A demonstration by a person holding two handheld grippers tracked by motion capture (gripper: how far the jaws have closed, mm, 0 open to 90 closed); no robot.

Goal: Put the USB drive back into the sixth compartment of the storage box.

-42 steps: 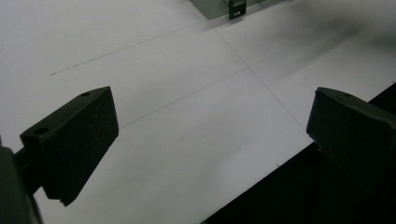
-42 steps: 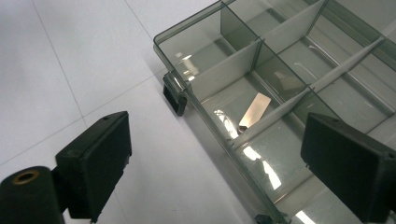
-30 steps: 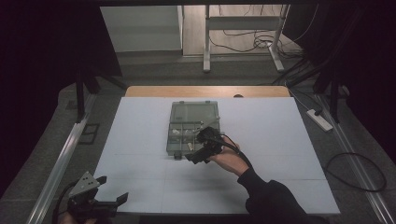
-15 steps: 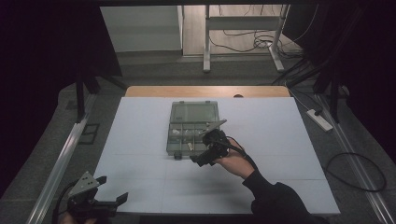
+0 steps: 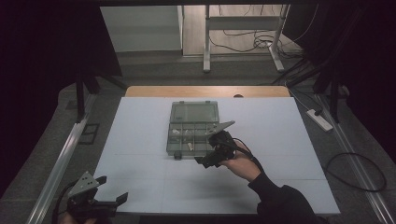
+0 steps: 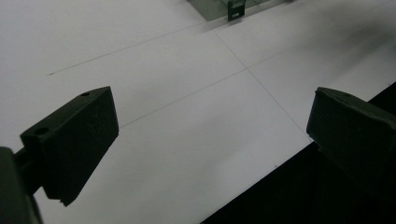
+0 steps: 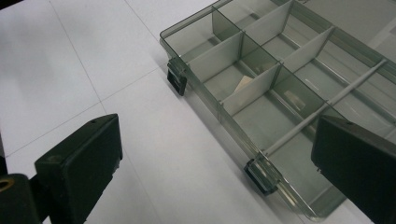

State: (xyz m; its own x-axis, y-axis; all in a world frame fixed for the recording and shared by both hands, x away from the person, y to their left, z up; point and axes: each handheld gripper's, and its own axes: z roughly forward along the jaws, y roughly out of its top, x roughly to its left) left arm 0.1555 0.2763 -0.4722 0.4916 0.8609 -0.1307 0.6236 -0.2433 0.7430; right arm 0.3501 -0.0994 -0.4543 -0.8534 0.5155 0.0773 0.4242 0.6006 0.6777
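A clear grey compartment box [image 5: 192, 128] lies open in the middle of the white table [image 5: 140, 140], its lid folded back flat. Small pale pieces [image 7: 243, 83] rest in some compartments. My right gripper [image 5: 210, 156] hovers at the box's near right corner, jaws open, nothing between them. In the right gripper view the box's front wall [image 7: 219, 105] and two dark latches [image 7: 176, 81] lie between the spread jaws. My left gripper [image 5: 95, 198] hangs open over the table's near left edge; the left gripper view has bare table [image 6: 187, 116] between its jaws and the box's corner [image 6: 231, 10] far off.
A wooden strip [image 5: 205, 91] borders the table's far side. Metal rails [image 5: 56, 163] run along both sides. A desk frame [image 5: 208, 42], cables [image 5: 355, 172] and a power strip [image 5: 320, 119] lie on the floor beyond.
My right gripper has drawn back toward the near right, from over the box's front compartments to just off its near right corner. The left gripper has stayed put.
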